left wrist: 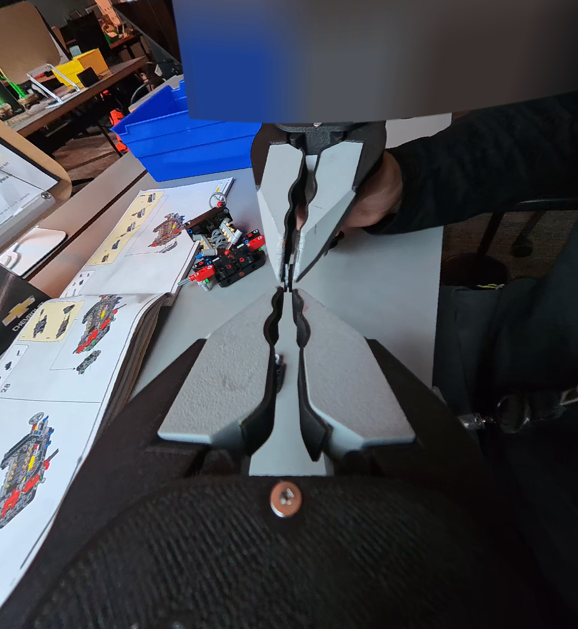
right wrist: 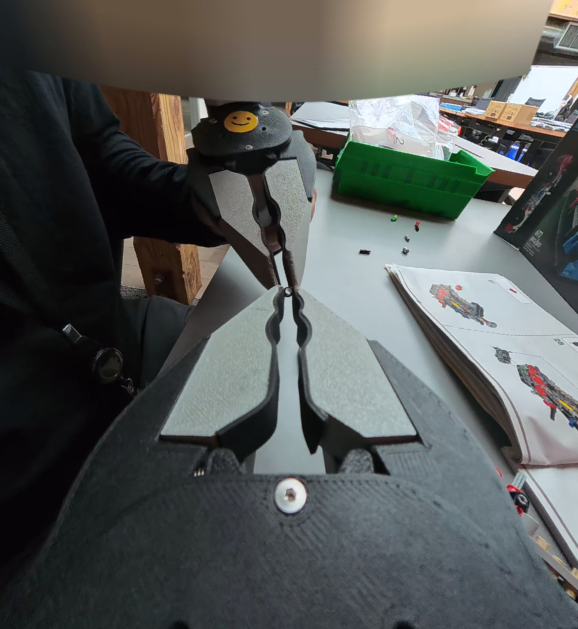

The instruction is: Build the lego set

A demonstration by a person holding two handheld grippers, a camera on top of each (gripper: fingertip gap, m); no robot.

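Note:
My left gripper [left wrist: 288, 289] and right gripper [right wrist: 288, 290] meet tip to tip above the grey table [left wrist: 366, 289]. Both are nearly shut on one small black Lego piece [right wrist: 287, 291], seen end-on as a tiny ring between the tips. In the left wrist view the right gripper [left wrist: 289, 276] comes down from above, with the black piece [left wrist: 289, 272] in its tips. In the right wrist view the left gripper [right wrist: 286, 280] comes down from above. The partly built black, red and grey model [left wrist: 228, 250] lies on the table left of the grippers.
An open instruction booklet [left wrist: 76, 340] lies left of the model; it also shows in the right wrist view [right wrist: 502, 357]. Stacked blue bins [left wrist: 185, 146], a green bin [right wrist: 406, 183] holding a plastic bag [right wrist: 400, 126], loose small pieces [right wrist: 405, 238] and the set's box [right wrist: 570, 221] stand around. My left and right fingertips are right by each other.

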